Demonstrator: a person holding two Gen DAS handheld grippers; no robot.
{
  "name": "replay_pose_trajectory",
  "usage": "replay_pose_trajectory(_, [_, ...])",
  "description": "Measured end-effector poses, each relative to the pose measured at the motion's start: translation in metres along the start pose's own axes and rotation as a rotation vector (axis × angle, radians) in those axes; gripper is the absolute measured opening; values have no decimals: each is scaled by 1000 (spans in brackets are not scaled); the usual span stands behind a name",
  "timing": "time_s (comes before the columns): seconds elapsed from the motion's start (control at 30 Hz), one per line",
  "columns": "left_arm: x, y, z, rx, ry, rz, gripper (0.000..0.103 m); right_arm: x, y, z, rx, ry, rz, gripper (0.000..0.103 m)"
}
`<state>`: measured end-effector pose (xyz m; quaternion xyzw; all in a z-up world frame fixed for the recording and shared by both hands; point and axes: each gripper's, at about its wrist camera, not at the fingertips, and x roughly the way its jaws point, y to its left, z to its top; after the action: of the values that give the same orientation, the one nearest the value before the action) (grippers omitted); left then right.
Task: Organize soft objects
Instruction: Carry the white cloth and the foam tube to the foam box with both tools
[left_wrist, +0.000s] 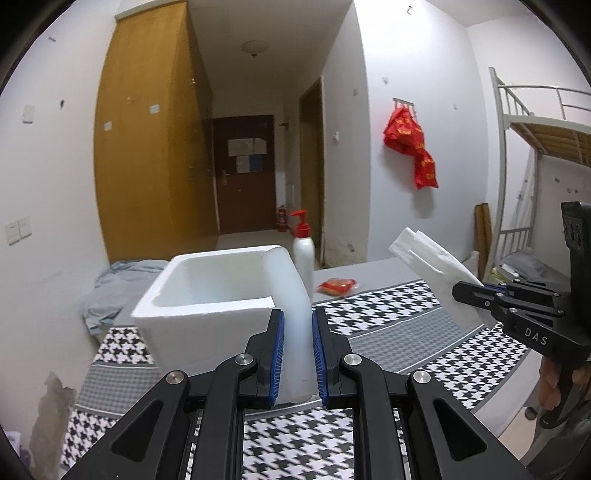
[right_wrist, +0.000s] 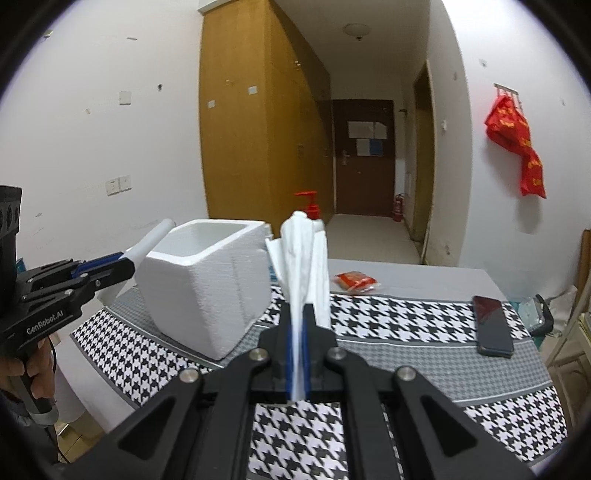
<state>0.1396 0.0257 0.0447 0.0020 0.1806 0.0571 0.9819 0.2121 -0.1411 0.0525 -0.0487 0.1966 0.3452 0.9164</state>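
My left gripper (left_wrist: 298, 325) is shut on a white foam tube (left_wrist: 286, 291) and holds it upright just right of the white foam box (left_wrist: 203, 314); it also shows in the right wrist view (right_wrist: 110, 271). My right gripper (right_wrist: 297, 321) is shut on a folded white tissue (right_wrist: 304, 258) and holds it above the houndstooth cloth (right_wrist: 388, 325), right of the foam box (right_wrist: 207, 291). In the left wrist view the right gripper (left_wrist: 469, 291) holds the tissue (left_wrist: 432, 266) at the right.
A white pump bottle with a red top (left_wrist: 303, 247) stands behind the box. A red packet (left_wrist: 337, 287) lies on the table beyond the cloth. A dark phone (right_wrist: 493, 325) lies at the right. A bunk bed (left_wrist: 535, 147) stands far right.
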Motion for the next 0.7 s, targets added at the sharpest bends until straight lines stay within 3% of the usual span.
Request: replay_pose_trajectory(0.7, [-17,45,-11,-61,3,111,16,32,41,8,-60,27,92,6])
